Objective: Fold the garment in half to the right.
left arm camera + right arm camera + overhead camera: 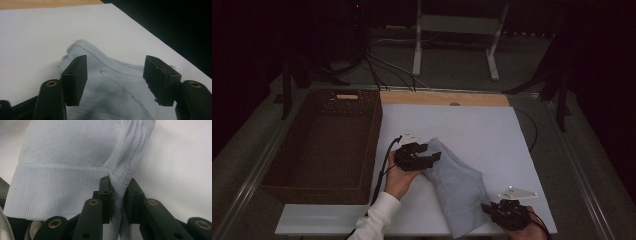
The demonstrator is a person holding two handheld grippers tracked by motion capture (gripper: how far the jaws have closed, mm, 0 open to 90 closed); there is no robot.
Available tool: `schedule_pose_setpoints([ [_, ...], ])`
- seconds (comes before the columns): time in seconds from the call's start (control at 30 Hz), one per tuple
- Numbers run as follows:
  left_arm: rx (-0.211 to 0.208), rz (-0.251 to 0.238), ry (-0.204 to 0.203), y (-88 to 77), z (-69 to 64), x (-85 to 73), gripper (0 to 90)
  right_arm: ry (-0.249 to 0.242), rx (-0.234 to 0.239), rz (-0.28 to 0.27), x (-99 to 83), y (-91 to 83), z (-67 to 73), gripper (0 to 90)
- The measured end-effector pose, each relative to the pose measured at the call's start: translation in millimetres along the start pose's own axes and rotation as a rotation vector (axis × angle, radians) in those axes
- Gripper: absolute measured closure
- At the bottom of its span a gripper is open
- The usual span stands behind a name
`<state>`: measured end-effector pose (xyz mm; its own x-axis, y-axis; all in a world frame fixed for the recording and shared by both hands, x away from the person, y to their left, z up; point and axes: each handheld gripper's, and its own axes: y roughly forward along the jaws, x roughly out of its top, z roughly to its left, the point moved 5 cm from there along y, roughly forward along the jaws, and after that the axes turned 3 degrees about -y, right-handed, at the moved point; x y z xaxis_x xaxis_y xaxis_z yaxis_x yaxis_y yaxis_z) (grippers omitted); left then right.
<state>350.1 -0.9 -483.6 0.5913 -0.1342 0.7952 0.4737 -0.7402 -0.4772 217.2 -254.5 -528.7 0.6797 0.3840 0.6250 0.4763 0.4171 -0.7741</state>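
Note:
A pale blue ribbed garment lies bunched on the white board, running from the middle toward the front edge. My left gripper hovers at its far end, jaws open, with the cloth lying beneath and between the pads but not pinched. At the front right, my right gripper is shut on a fold of the garment's ribbed hem. The sleeve-like body of the cloth spreads away from those jaws.
A dark wicker basket stands against the board's left side. A wooden strip borders the board's far edge. Beyond the table are a white stand and cables on the floor. A cable trails from the left gripper.

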Motion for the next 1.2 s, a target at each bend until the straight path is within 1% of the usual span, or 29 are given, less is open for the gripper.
schedule_pose_setpoints([
  [0.17, -0.009, 0.008, 0.007, -1.9, -5.4, -5.9, 40.4, -0.001, -0.001, 0.0, 0.0, 0.0, 0.2, 78.2],
  [0.33, -0.013, 0.017, 0.006, -3.9, -6.4, -11.3, 42.5, -0.002, -0.001, 0.0, -0.1, 0.0, 0.3, 78.2],
  [0.47, -0.006, 0.028, 0.007, -4.6, -6.1, -16.7, 42.4, -0.002, -0.001, 0.0, -0.1, 0.0, 0.3, 78.2],
  [0.6, 0.011, 0.055, 0.01, -3.9, -4.5, -24.1, 43.9, -0.002, -0.001, -0.001, -0.1, 0.0, 0.4, 78.2],
  [0.7, 0.048, 0.082, 0.011, -1.5, 1.2, -30.8, 45.1, -0.002, -0.001, -0.002, -0.1, 0.0, 0.3, 78.2],
  [0.97, 0.117, 0.142, -0.026, 9.5, 19.0, -46.5, 43.8, -0.003, -0.001, -0.002, 0.0, 0.1, 0.6, 78.2],
  [1.1, 0.152, 0.159, -0.017, 15.0, 23.0, -50.2, 41.1, -0.003, 0.0, -0.003, 0.3, 0.0, 1.3, 78.2],
  [1.17, 0.179, 0.163, -0.01, 16.9, 25.0, -51.1, 38.1, -0.003, 0.001, -0.004, 0.4, -0.2, 2.1, 78.1],
  [1.2, 0.185, 0.169, -0.008, 17.5, 26.2, -51.7, 36.5, -0.004, 0.001, -0.005, 0.5, -0.3, 2.5, 78.1],
])
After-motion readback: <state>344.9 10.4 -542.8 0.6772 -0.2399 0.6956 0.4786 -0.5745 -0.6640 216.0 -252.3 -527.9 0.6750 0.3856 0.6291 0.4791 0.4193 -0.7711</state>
